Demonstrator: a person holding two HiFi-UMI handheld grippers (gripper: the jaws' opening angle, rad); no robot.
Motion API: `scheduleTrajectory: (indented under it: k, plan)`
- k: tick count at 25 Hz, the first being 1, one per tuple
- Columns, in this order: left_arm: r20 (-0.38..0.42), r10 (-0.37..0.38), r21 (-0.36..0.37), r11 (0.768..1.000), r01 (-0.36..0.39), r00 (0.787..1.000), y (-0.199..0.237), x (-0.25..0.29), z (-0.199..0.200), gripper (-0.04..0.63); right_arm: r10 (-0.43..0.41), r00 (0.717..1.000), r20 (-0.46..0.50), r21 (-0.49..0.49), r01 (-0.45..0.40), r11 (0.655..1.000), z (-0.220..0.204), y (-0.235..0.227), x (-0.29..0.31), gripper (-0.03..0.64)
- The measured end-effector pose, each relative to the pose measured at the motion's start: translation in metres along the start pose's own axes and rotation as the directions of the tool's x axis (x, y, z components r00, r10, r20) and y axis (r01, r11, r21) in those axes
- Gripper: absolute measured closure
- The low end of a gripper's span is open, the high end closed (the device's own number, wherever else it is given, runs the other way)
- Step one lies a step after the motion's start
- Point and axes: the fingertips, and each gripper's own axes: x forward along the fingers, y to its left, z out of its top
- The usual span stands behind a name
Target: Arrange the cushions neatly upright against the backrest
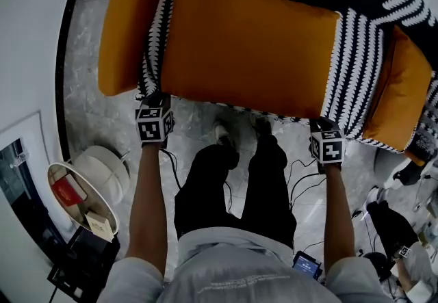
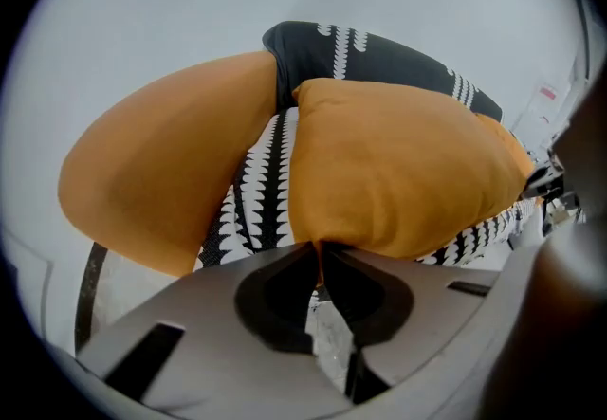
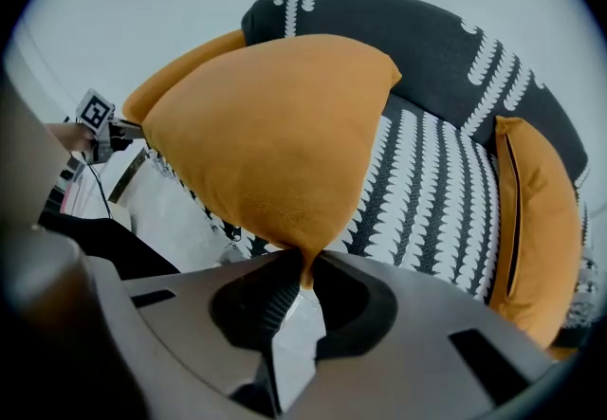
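- Left gripper [image 2: 320,252] fingers are clenched on one near corner of the big orange cushion [image 1: 246,48]; right gripper [image 3: 303,271] fingers pinch the other.
- Beyond the fingers, the cushion spreads over the sofa [image 1: 356,55] seat, short of the backrest [image 3: 427,29].
- It looks light, soft and floppy. Corner grips suit it, though the fabric may slip.

The head view looks steeply down from above the person onto the sofa [image 1: 356,55] and the floor [image 1: 89,89] before it. The camera on the left claw [image 2: 321,264] sits right at the middle cushion [image 2: 398,172], at its near left corner, and faces the backrest. The right claw [image 3: 302,278] camera does likewise at the near right corner. All three views share that cushion and the sofa.
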Motion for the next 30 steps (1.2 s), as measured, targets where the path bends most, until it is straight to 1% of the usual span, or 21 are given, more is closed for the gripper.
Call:
scheduleTrajectory:
  k: [3,6,10,15,19,23,27,30]
  plan:
    - [0.013,-0.012,-0.032,0.999,0.012,1.000,0.001,-0.011,0.011,0.565,0.001,1.000,-0.001,-0.010,-0.001,1.000,0.011,-0.003,-0.013,0.574]
    - [0.031,-0.023,-0.063,0.998,0.025,0.999,-0.001,-0.028,0.027,0.568,-0.022,1.000,0.013,-0.004,0.022,1.000,0.027,-0.009,-0.035,0.574]
    - [0.039,-0.022,-0.070,0.997,0.024,0.999,-0.006,-0.054,0.049,0.569,-0.036,0.999,0.040,-0.008,0.036,0.999,0.045,-0.017,-0.069,0.574]
    - [0.042,0.005,-0.088,0.996,-0.002,0.999,-0.011,-0.081,0.080,0.572,-0.037,0.997,0.075,-0.023,0.039,0.999,0.081,-0.035,-0.101,0.575]
    - [0.062,0.032,-0.070,0.997,-0.028,0.998,-0.025,-0.107,0.104,0.573,-0.062,0.993,0.101,-0.026,0.065,0.998,0.110,-0.058,-0.131,0.578]
    - [0.130,0.072,-0.109,0.992,-0.058,0.989,-0.038,-0.130,0.130,0.574,-0.064,0.984,0.163,-0.077,0.077,0.994,0.160,-0.089,-0.151,0.581]
    - [0.171,0.103,-0.107,0.991,-0.086,0.980,-0.047,-0.145,0.149,0.575,-0.050,0.972,0.231,-0.105,0.076,0.992,0.213,-0.111,-0.173,0.584]
    - [0.210,0.125,-0.146,0.985,-0.096,0.970,-0.046,-0.157,0.169,0.575,-0.045,0.957,0.287,-0.135,0.087,0.987,0.259,-0.118,-0.186,0.588]
